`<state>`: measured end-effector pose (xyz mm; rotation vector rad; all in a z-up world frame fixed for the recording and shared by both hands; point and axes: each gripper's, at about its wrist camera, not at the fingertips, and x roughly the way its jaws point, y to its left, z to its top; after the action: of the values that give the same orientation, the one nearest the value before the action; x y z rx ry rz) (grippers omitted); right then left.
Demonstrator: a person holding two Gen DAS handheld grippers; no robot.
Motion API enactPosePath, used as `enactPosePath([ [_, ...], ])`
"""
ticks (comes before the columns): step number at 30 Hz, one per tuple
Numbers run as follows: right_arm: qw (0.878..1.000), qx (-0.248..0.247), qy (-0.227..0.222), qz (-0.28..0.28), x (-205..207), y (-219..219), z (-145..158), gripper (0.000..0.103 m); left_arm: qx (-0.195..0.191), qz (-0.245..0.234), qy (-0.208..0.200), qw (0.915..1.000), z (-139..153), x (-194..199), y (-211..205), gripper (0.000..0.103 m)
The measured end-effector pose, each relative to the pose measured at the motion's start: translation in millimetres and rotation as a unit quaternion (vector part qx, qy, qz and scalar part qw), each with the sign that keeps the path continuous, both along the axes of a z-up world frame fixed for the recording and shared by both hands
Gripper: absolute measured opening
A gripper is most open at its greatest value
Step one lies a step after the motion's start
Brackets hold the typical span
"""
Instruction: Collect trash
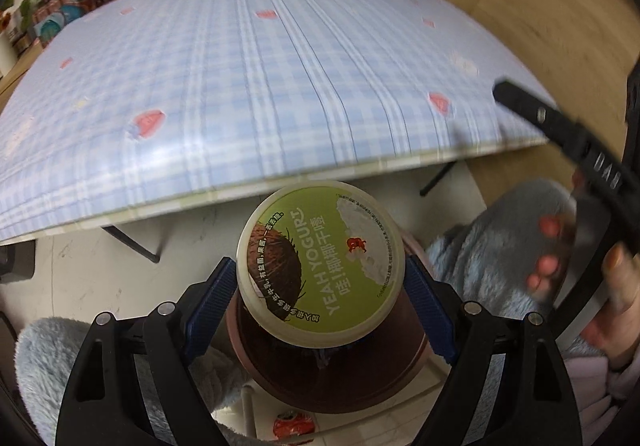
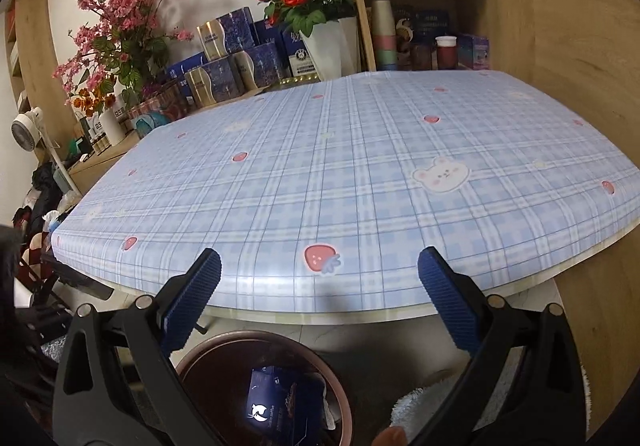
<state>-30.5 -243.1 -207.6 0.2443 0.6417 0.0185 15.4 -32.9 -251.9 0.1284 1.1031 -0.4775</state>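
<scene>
A yogurt cup (image 1: 320, 266) with a green lid sits between the blue pads of my left gripper (image 1: 320, 274), which is shut on its sides. It hangs just off the table's front edge, over a brown round bin (image 1: 344, 378) on the floor. In the right wrist view my right gripper (image 2: 320, 262) stands wide open with nothing between its pads, above the near table edge. Below it is the same bin (image 2: 240, 338), with a dark blue packet (image 2: 280, 402) lying inside. One black finger of the right gripper (image 1: 560, 125) shows at the right of the left wrist view.
The table (image 2: 360, 185) has a blue checked cloth with strawberry and bear prints. Blue boxes (image 2: 232, 57), flower pots (image 2: 320, 41) and stacked cups (image 2: 384, 33) line the back shelf. A hand (image 1: 592, 286) and fluffy blue sleeves (image 1: 500, 246) are near the bin. A red can (image 1: 292, 426) lies on the floor.
</scene>
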Motion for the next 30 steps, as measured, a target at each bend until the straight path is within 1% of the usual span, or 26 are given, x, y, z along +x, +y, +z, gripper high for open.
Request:
enactPosePath([
  [5,1.0,0.006,0.007,0.008,2,2,-3,0.097,0.021,-0.015,0.03,0.9992,-20,1,-13,0.082],
  [13,1.0,0.018,0.015,0.004,3,-2,-7,0.097,0.04,-0.045,0.053,0.9968,-35,-7,-29,0.084],
  [15,1.0,0.021,0.018,0.001,4,-3,-8,0.097,0.041,-0.043,0.055,0.9967,-37,-8,-29,0.084],
  [19,1.0,0.023,0.022,0.001,5,-3,-10,0.097,0.035,-0.027,0.058,0.9974,-36,-9,-23,0.089],
  [25,1.0,0.015,0.026,0.007,7,2,-12,0.097,0.028,-0.007,0.057,0.998,-32,-10,-18,0.09],
  [30,0.999,0.012,0.029,0.006,7,3,-13,0.097,0.02,0.009,0.042,0.9989,-25,-13,-14,0.09],
])
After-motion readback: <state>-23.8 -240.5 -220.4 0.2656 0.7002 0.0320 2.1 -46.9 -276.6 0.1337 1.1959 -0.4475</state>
